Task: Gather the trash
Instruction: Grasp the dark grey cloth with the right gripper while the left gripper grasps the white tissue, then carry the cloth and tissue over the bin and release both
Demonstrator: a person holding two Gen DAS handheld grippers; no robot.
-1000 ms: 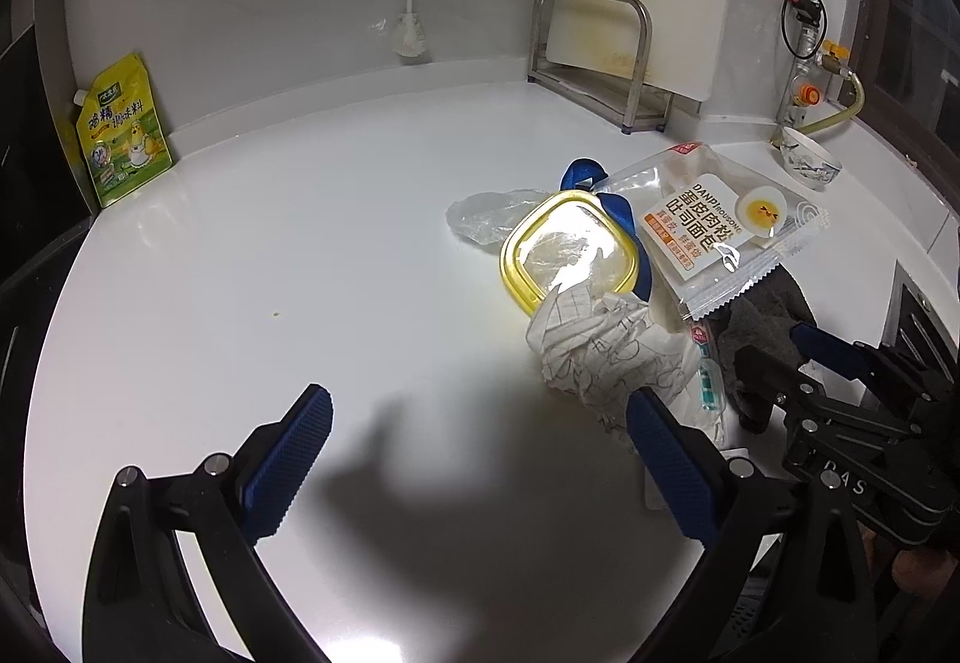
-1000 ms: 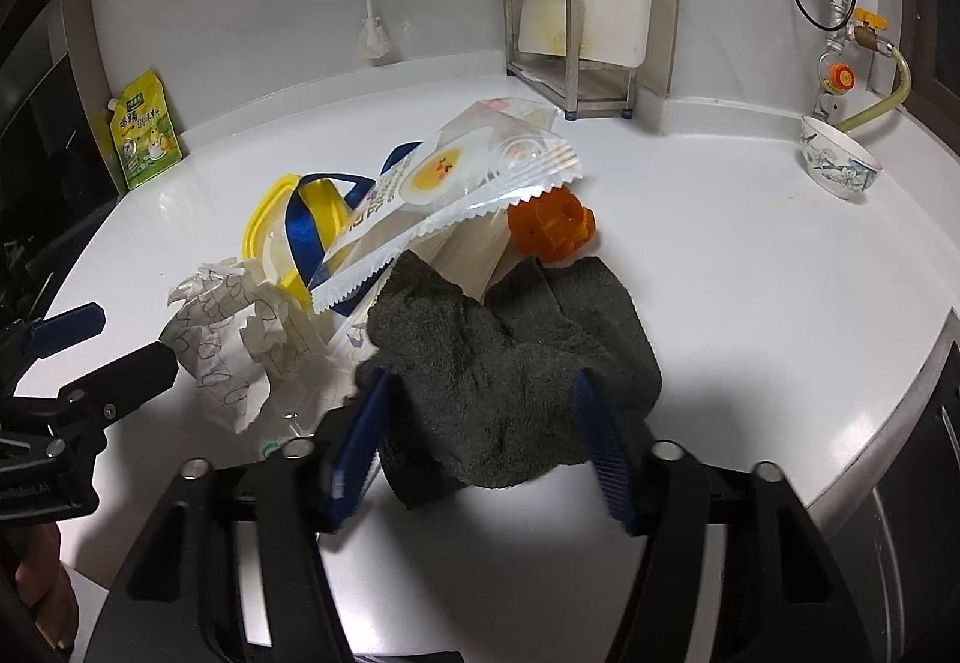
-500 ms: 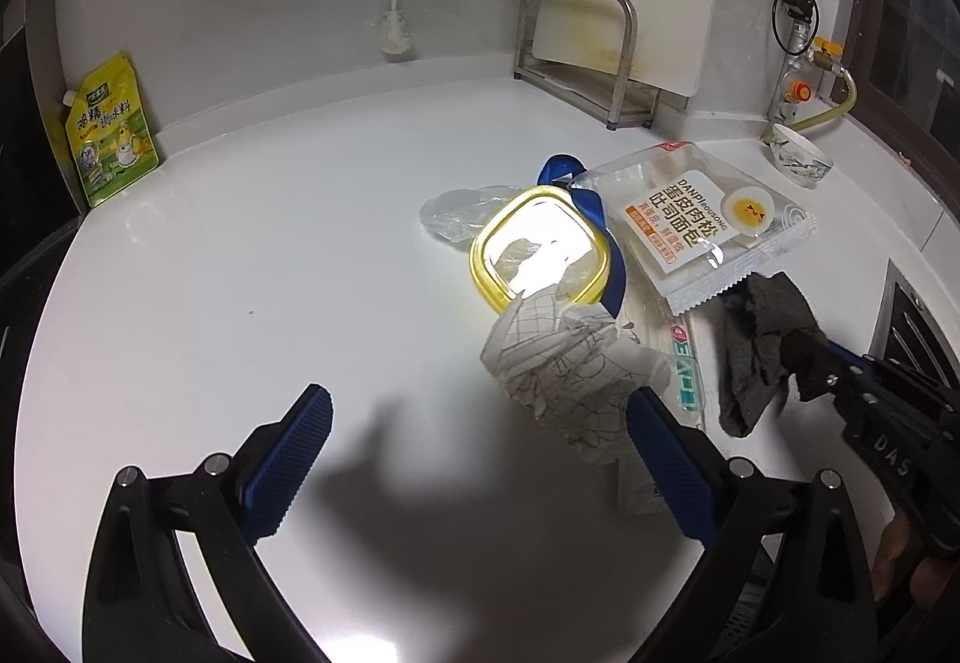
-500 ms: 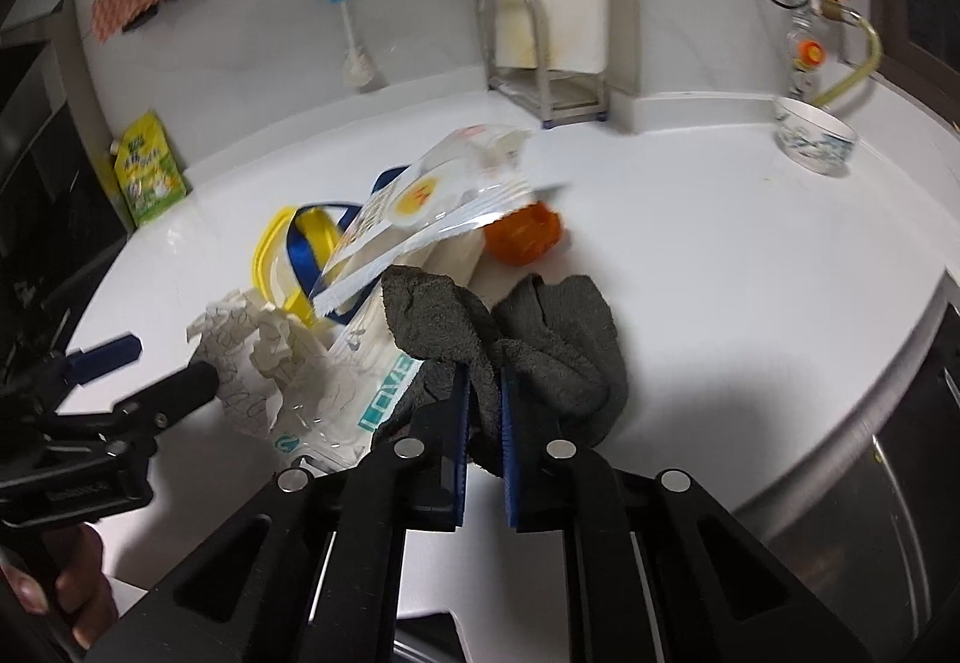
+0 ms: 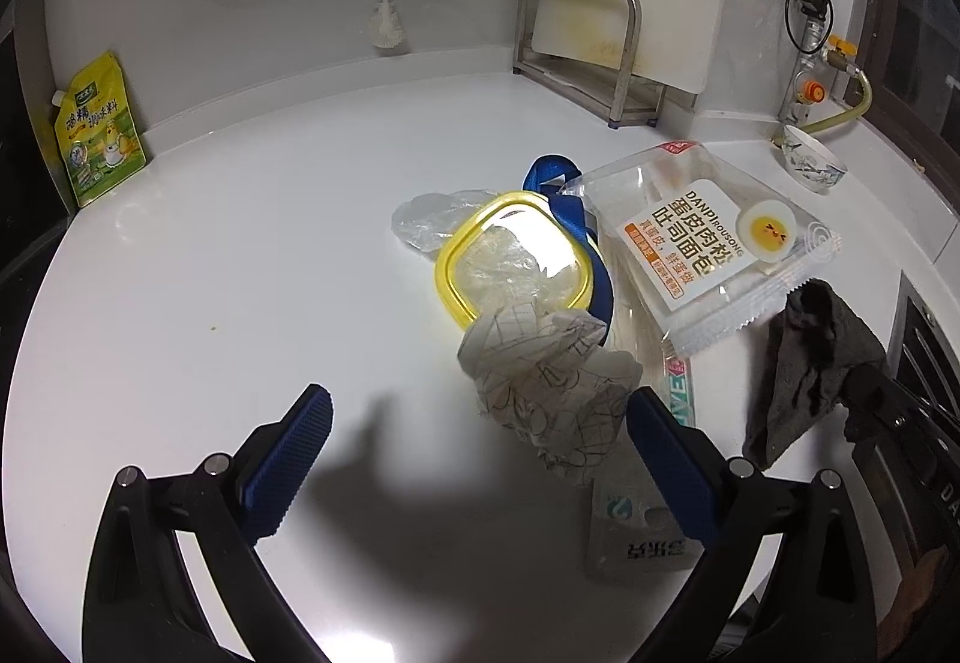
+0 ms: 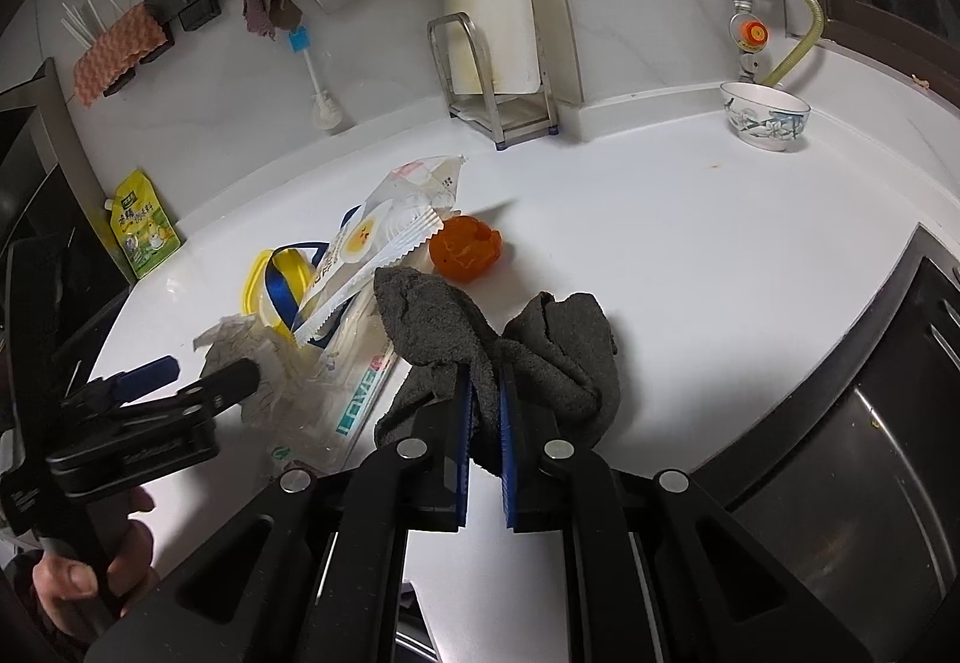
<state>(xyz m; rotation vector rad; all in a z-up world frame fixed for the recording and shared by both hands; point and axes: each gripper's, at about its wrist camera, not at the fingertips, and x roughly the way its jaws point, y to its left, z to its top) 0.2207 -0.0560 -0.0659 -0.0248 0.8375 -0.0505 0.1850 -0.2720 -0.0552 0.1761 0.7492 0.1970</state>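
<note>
A pile of trash lies on the white counter (image 5: 240, 273): crumpled checked paper (image 5: 546, 369), a yellow-rimmed lid (image 5: 516, 258), a blue ribbon (image 5: 570, 207), a clear bread wrapper (image 5: 708, 243), a flat plastic bag (image 5: 636, 519) and an orange peel (image 6: 465, 249). My right gripper (image 6: 485, 393) is shut on a dark grey cloth (image 6: 474, 339) and holds it lifted above the counter; the cloth also shows in the left wrist view (image 5: 810, 357). My left gripper (image 5: 477, 441) is open and empty, just in front of the crumpled paper.
A green seasoning pouch (image 5: 99, 129) leans on the back wall at the left. A metal rack (image 5: 582, 51) with a cutting board stands at the back. A small bowl (image 6: 765, 114) sits at the back right. A sink or stove edge (image 6: 870, 363) borders the counter's right.
My right gripper closed on the grey cloth and lifted it off the counter. My left gripper stayed open and drew back slightly from the pile.
</note>
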